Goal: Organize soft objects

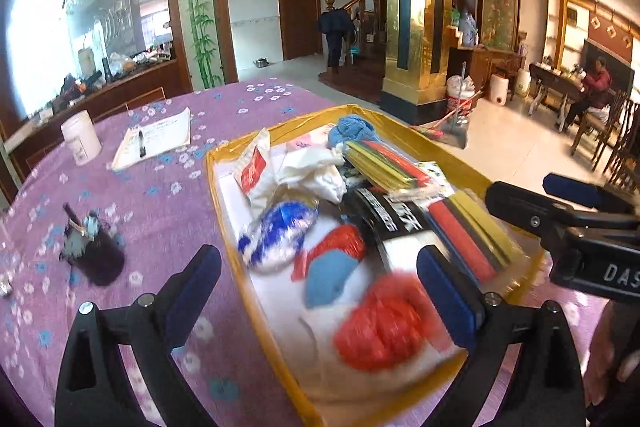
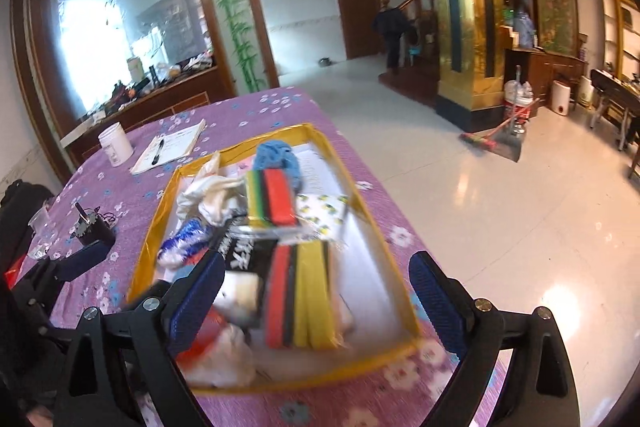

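Your left tongs (image 1: 320,267) and right tongs (image 2: 316,279) both gape wide and empty over the yellow-rimmed tray (image 1: 236,227) on the bench (image 1: 160,187). Red cloth (image 1: 384,323) lies at six o'clock in the tray, blue yarn (image 1: 352,131) at twelve, a dark cup (image 1: 96,255) at nine.

I'm looking into a large home, its dining and living area. My table (image 1: 132,187) wears a purple flowered cloth, with a jar (image 1: 81,137) and a notepad (image 1: 154,141) on it. Beyond are a wooden door (image 1: 298,11), a staircase (image 1: 362,7), a gold pillar (image 1: 416,7) and a glass partition (image 1: 92,11) painted with bamboo. A broom (image 2: 496,137) leans by the pillar; someone sits at a far table (image 1: 554,83).
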